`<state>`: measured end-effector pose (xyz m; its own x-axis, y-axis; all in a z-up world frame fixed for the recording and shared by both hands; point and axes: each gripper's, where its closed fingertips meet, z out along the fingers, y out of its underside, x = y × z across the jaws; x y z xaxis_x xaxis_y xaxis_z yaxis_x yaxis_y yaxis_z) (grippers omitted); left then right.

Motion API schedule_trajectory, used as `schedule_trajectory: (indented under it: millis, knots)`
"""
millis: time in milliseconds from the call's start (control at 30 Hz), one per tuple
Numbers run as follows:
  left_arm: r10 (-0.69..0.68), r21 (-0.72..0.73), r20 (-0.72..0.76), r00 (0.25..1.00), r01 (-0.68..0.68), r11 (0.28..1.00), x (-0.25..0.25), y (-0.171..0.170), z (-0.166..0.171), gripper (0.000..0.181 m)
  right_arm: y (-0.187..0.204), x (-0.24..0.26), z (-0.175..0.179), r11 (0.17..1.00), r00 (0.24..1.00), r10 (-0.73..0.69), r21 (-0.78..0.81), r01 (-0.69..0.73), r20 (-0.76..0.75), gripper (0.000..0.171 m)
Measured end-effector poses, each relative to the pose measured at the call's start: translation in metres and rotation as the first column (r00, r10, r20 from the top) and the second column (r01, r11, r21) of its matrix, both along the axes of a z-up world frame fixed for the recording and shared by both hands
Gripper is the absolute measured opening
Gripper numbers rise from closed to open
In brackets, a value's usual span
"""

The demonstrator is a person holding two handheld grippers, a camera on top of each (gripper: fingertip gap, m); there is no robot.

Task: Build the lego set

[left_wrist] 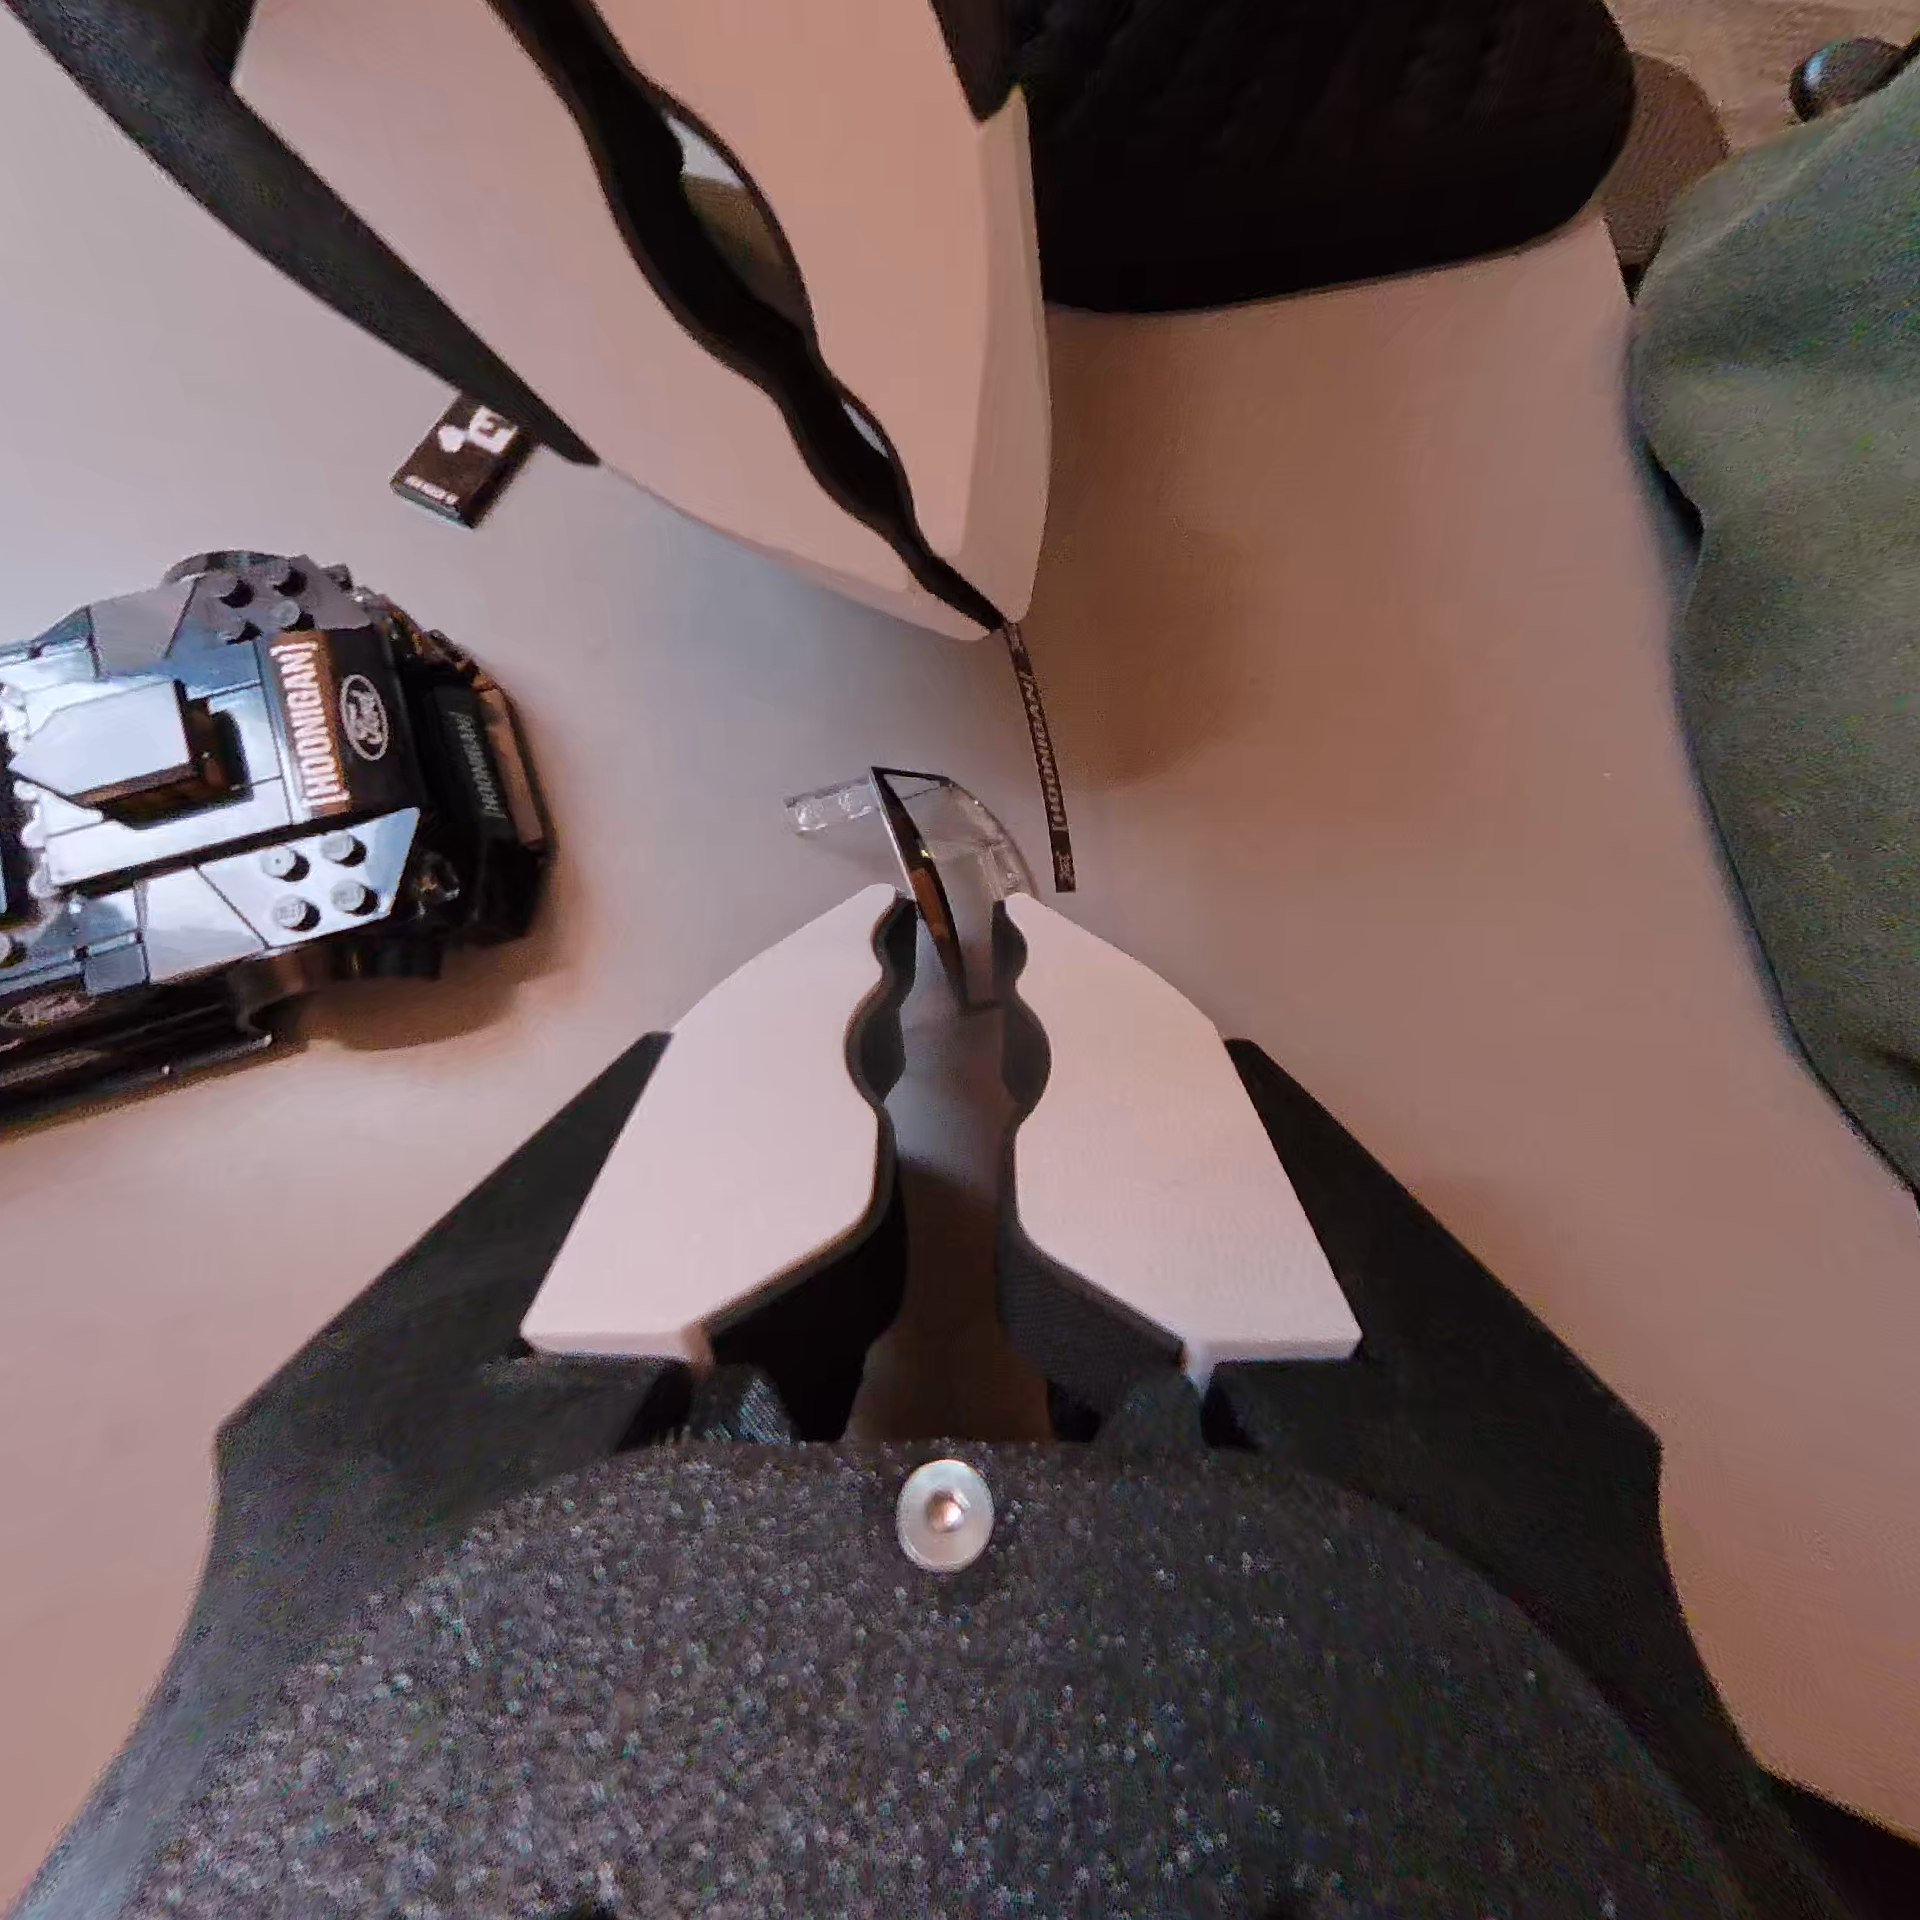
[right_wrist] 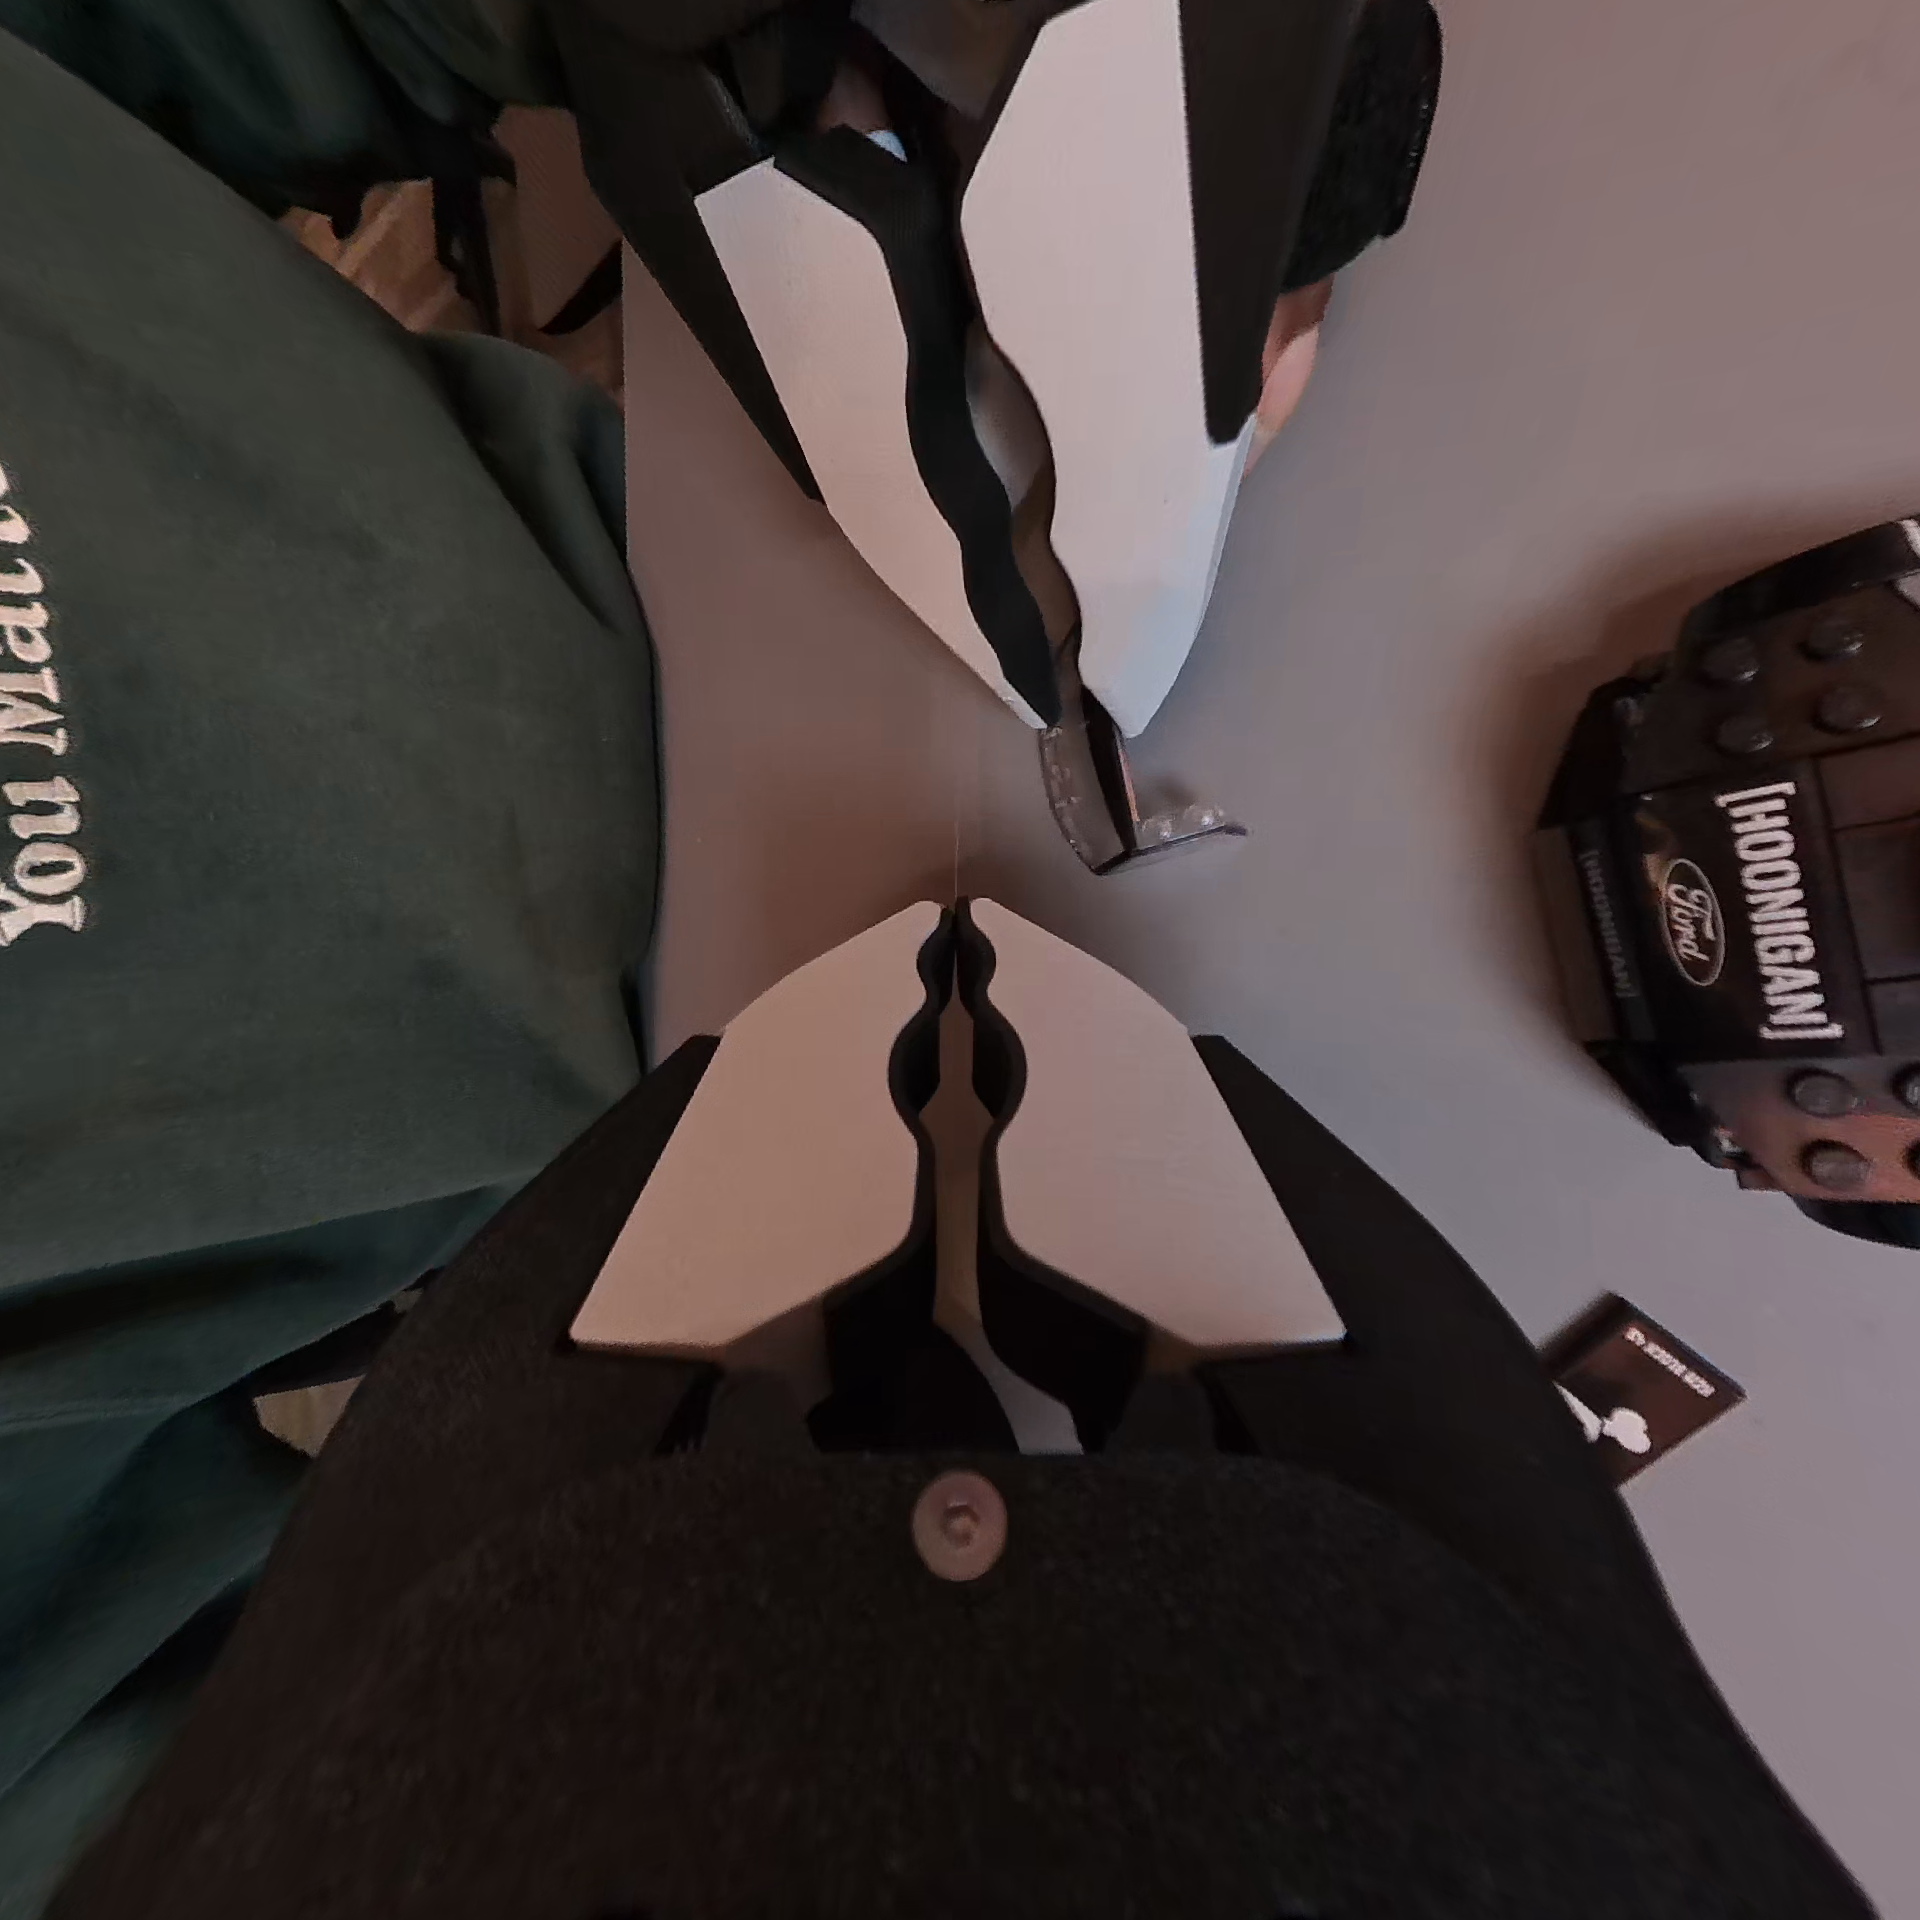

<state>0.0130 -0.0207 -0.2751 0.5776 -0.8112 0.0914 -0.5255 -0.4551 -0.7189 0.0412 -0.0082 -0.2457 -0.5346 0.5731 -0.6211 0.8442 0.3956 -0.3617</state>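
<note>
Our left gripper (left_wrist: 951,904) has its jaws clamped on a clear windscreen piece (left_wrist: 914,831) at frame centre. Our right gripper (right_wrist: 958,906), jaws together, pinches a thin sticker strip (left_wrist: 1042,764). The black car (left_wrist: 260,810) sits on the counter (left_wrist: 1351,727) at left. We should align the strip squarely before pressing.

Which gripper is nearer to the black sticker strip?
Right. The right gripper pinches the top end of the sticker strip; the left gripper, holding the clear windshield piece, sits just beside the strip's lower end.
</note>
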Motion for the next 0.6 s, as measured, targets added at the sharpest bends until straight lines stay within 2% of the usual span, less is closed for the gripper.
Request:
schedule_trajectory:
  millis: [100,200,333,600]
  knots:
    - [-0.026,0.023,0.024,0.999,0.025,0.999,0.000,0.000,0.002,0.016,-0.001,0.000,-0.002,1.000,1.000,0.005,0.008,-0.005,0.015,0.000]
    - [0.002,0.055,0.061,0.998,-0.006,0.998,-0.009,-0.001,0.012,0.026,-0.002,-0.001,-0.003,1.000,1.000,0.002,0.013,-0.003,0.025,0.000]
    - [0.030,0.086,0.077,0.997,-0.036,0.996,-0.021,-0.007,0.020,0.026,-0.004,-0.002,-0.005,1.000,0.999,-0.001,0.025,0.000,0.040,0.000]
    - [0.017,0.047,-0.001,1.000,-0.017,0.999,-0.021,-0.016,0.002,0.024,-0.003,-0.011,-0.008,0.998,0.997,-0.001,0.058,-0.004,0.082,0.000]
